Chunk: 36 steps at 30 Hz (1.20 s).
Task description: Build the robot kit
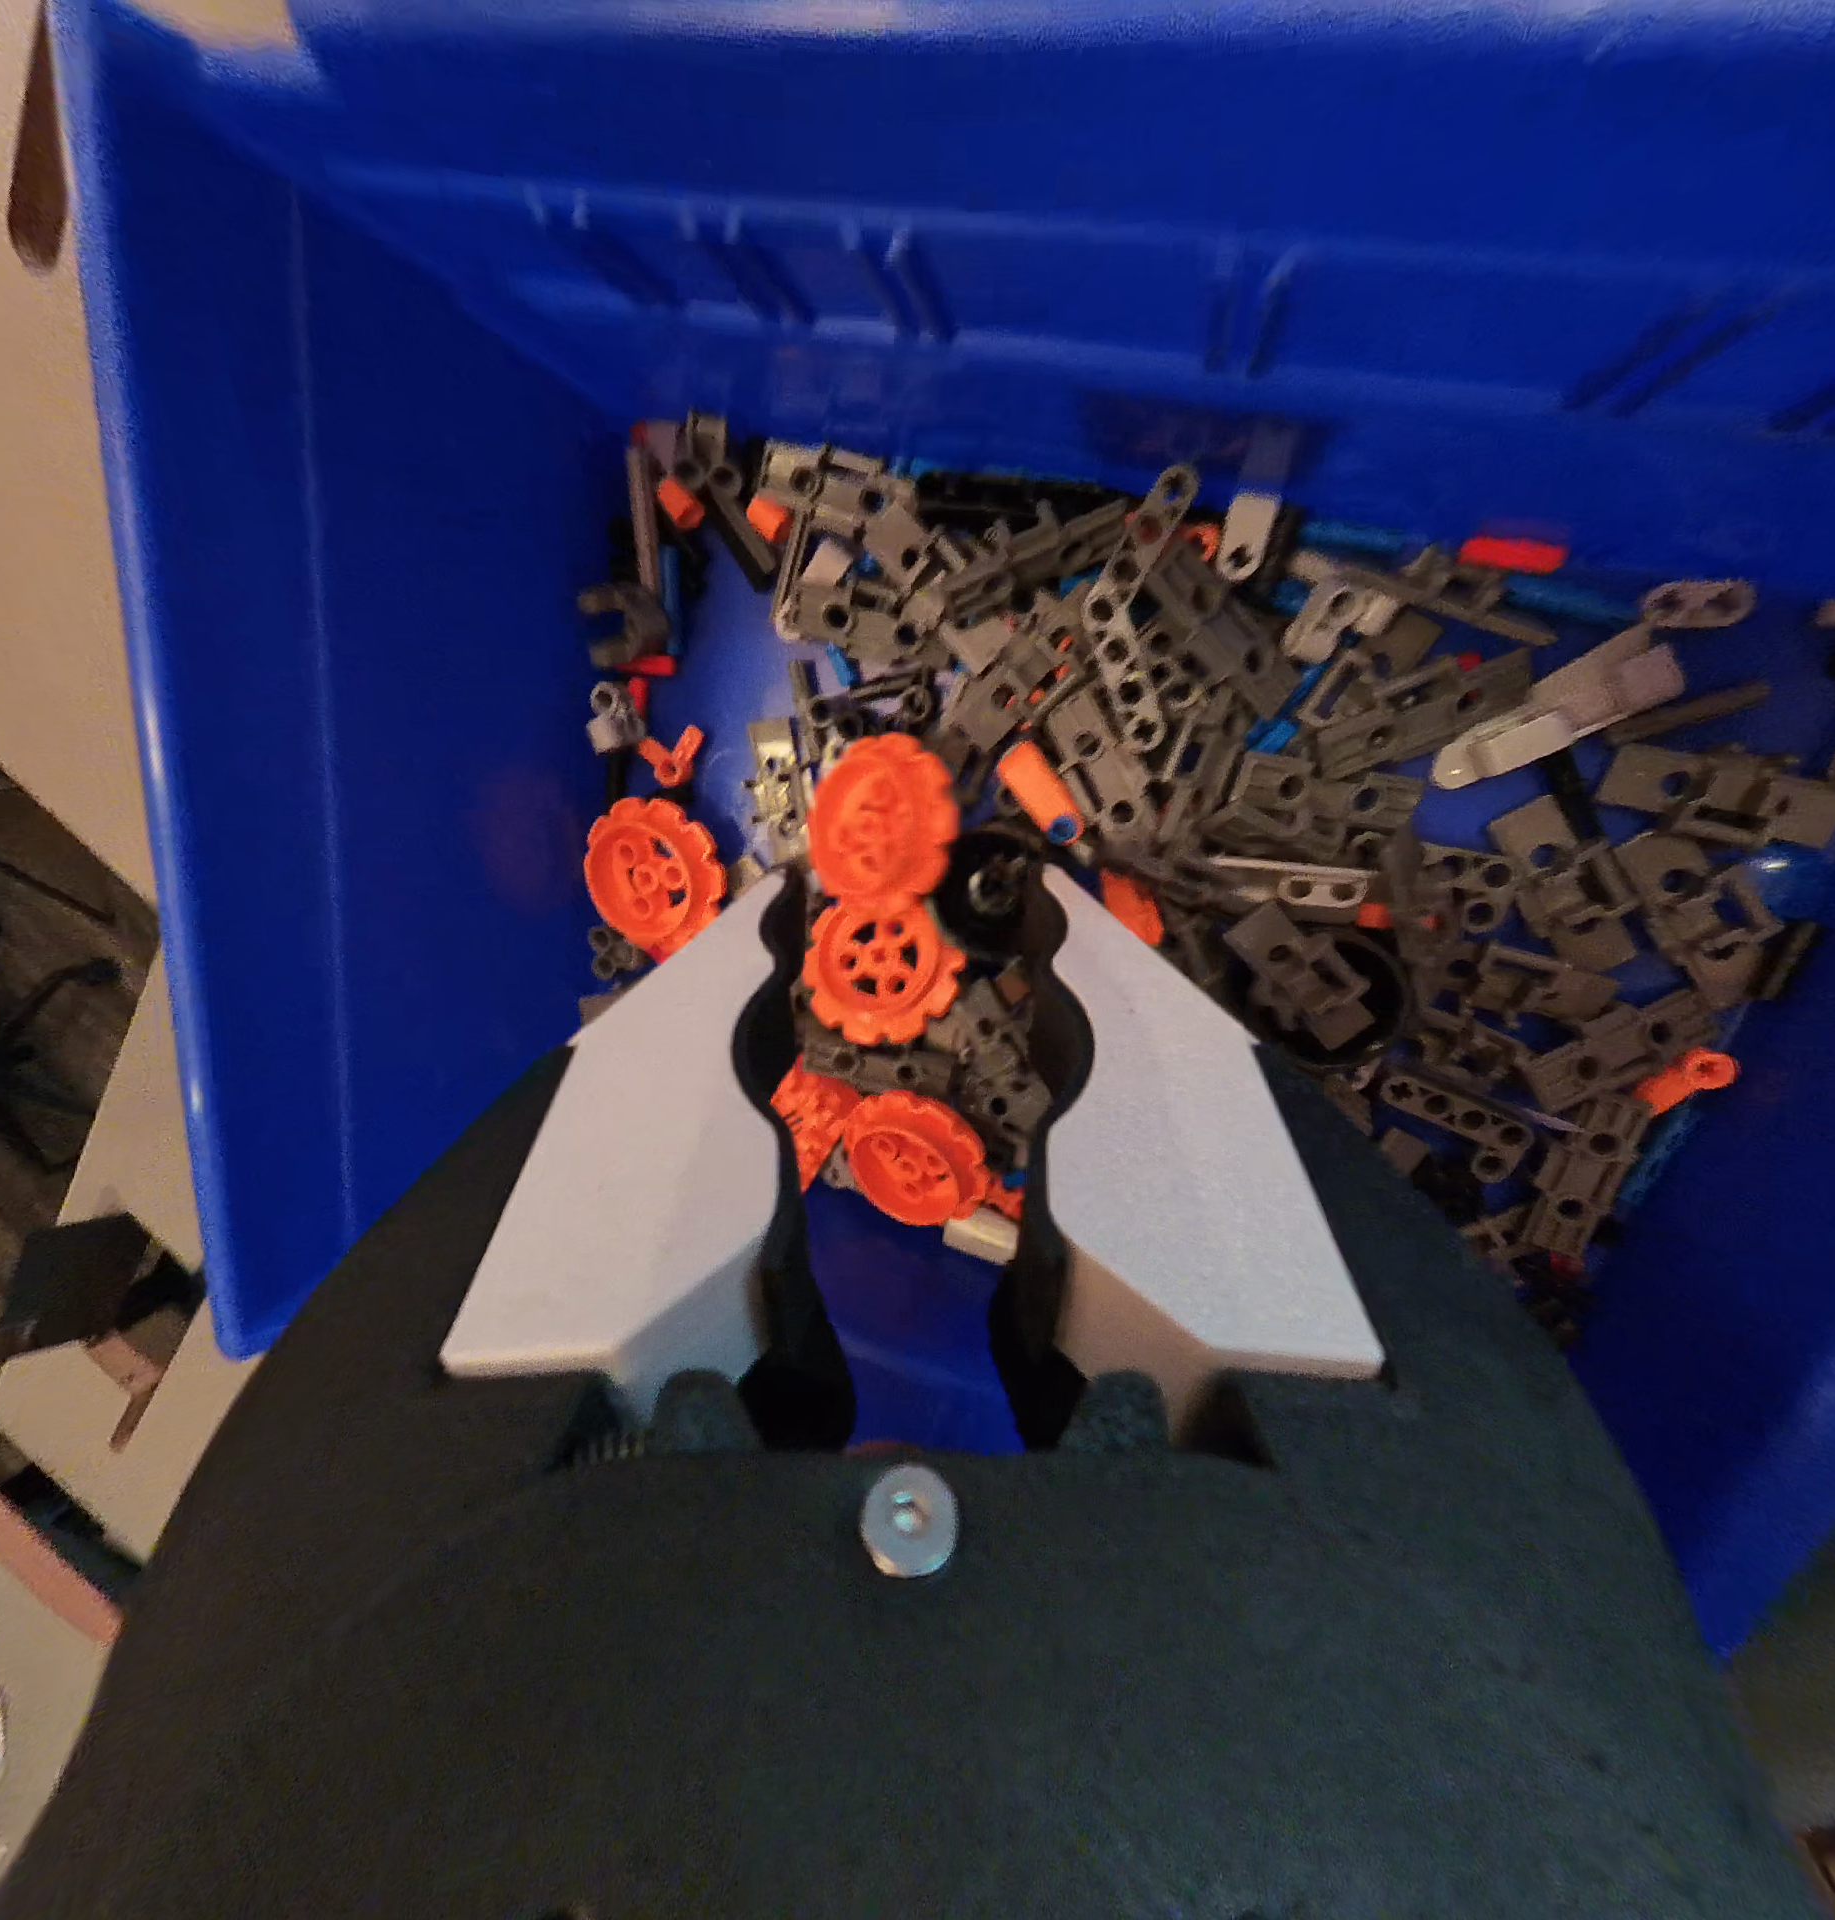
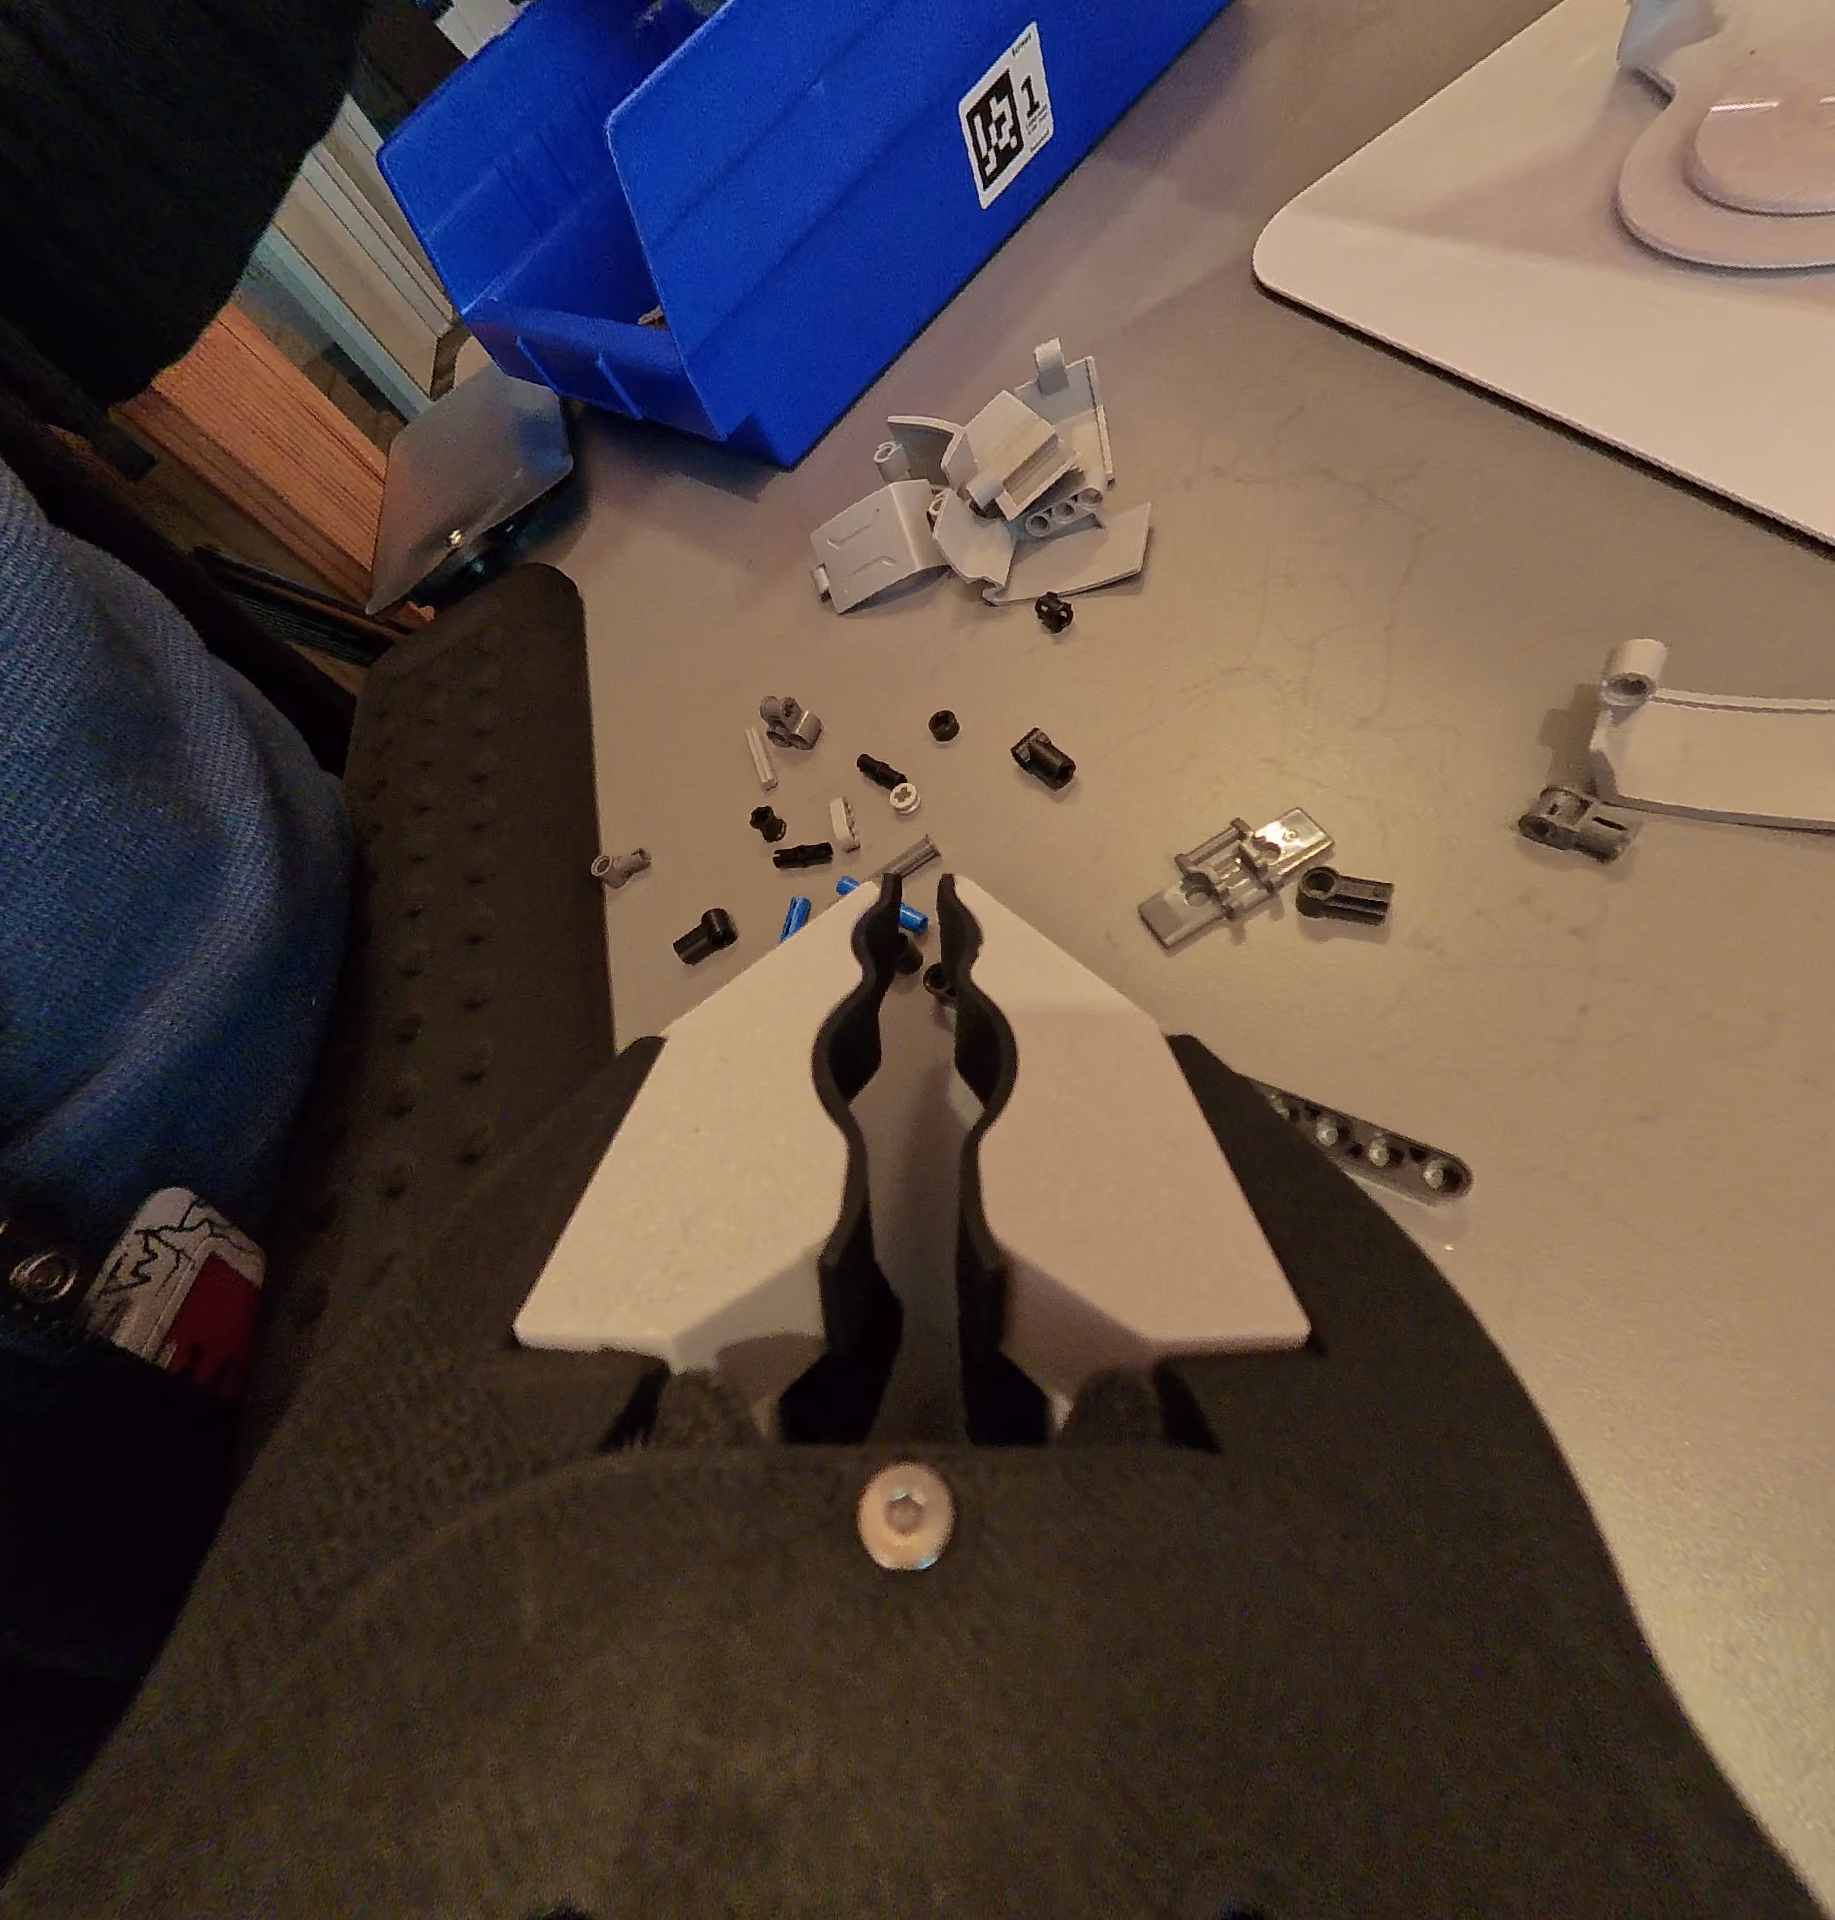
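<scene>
My left gripper (image 1: 918,883) is open and hangs inside a blue bin (image 1: 373,727), over a heap of dark grey beams and connectors (image 1: 1256,748). Several orange gear wheels lie there: one (image 1: 882,816) is blurred just beyond the fingertips, one (image 1: 882,966) sits between the fingers, and one (image 1: 655,875) lies to the left. My right gripper (image 2: 918,885) is low over a grey table (image 2: 1360,1039), its jaws a narrow gap apart and empty. A small blue pin (image 2: 913,914) and black pins (image 2: 939,982) lie under its tips.
On the table are scattered small black and grey pins (image 2: 882,769), a pile of light grey panels (image 2: 986,499), a grey plate piece (image 2: 1230,878), a curved white panel (image 2: 1723,748), a holed beam (image 2: 1380,1153), blue bins (image 2: 767,208) and a white board (image 2: 1567,270). A blue sleeve (image 2: 113,831) is at left. My hands' fingertips stand some 40 cm from each other.
</scene>
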Available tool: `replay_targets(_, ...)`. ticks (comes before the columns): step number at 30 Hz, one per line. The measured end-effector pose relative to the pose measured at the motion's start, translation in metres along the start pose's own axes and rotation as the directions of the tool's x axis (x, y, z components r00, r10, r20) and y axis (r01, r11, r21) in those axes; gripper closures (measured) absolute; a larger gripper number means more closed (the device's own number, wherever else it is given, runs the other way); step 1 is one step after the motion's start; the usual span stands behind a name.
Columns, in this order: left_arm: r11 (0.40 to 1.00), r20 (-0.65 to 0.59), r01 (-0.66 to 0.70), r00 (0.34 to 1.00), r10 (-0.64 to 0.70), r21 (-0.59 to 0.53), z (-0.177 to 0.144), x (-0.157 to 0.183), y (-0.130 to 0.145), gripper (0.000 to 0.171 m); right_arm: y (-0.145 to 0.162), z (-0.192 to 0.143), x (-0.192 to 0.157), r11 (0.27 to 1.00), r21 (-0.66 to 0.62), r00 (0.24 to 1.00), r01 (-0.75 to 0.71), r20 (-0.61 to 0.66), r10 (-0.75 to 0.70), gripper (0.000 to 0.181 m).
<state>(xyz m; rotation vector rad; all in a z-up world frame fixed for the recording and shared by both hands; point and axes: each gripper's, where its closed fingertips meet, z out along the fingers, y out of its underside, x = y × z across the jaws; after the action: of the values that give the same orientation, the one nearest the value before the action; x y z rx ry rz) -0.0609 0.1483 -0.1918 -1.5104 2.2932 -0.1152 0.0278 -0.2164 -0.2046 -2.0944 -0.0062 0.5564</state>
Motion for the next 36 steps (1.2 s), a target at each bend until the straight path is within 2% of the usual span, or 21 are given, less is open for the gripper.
replay_targets(3, 0.997, -0.114, -0.022, 0.993, 0.031, 0.075, -0.003, 0.026, -0.022, 0.129, 0.000, 0.000, 0.000, 1.000, -0.004, 1.000, -0.001, -0.003, 0.001, 0.176)
replay_targets(6, 0.983, -0.246, -0.121, 0.957, 0.152, 0.136, -0.001, 0.067, -0.039, 0.131, 0.001, 0.001, 0.001, 1.000, -0.005, 1.000, -0.002, -0.004, 0.002, 0.177)
replay_targets(8, 0.979, -0.311, -0.152, 0.932, 0.188, 0.136, 0.007, 0.088, -0.044, 0.131, 0.001, 0.001, 0.001, 1.000, -0.006, 1.000, -0.002, -0.006, 0.002, 0.177)
replay_targets(11, 0.976, -0.324, -0.198, 0.921, 0.218, 0.094, 0.024, 0.097, -0.040, 0.133, 0.001, 0.001, 0.001, 1.000, -0.006, 1.000, 0.000, -0.010, 0.000, 0.177)
replay_targets(15, 0.984, -0.332, -0.175, 0.926, 0.179, 0.042, 0.029, 0.094, -0.032, 0.134, 0.000, 0.000, 0.001, 1.000, -0.002, 1.000, 0.000, -0.011, 0.000, 0.177)
replay_targets(19, 0.985, -0.316, -0.172, 0.934, 0.166, 0.012, 0.020, 0.081, -0.023, 0.135, 0.000, 0.000, 0.001, 1.000, 0.002, 1.000, -0.004, -0.008, 0.004, 0.177)
replay_targets(24, 0.991, -0.239, -0.129, 0.964, 0.118, -0.030, 0.014, 0.044, -0.009, 0.134, 0.000, 0.000, 0.001, 1.000, 0.001, 1.000, -0.010, -0.001, 0.010, 0.177)
replay_targets(28, 0.989, -0.178, -0.104, 0.980, 0.084, -0.107, 0.020, 0.020, 0.008, 0.134, 0.000, 0.000, 0.001, 1.000, -0.002, 1.000, -0.010, -0.001, 0.010, 0.177)
replay_targets(31, 0.990, -0.180, -0.113, 0.979, 0.096, -0.087, 0.021, 0.020, 0.004, 0.128, 0.000, 0.000, 0.001, 1.000, -0.002, 1.000, -0.011, -0.001, 0.011, 0.177)
replay_targets(36, 0.993, -0.269, -0.120, 0.956, 0.120, 0.017, 0.019, 0.046, -0.022, 0.111, 0.001, 0.001, 0.002, 1.000, -0.008, 1.000, -0.012, -0.005, 0.012, 0.177)
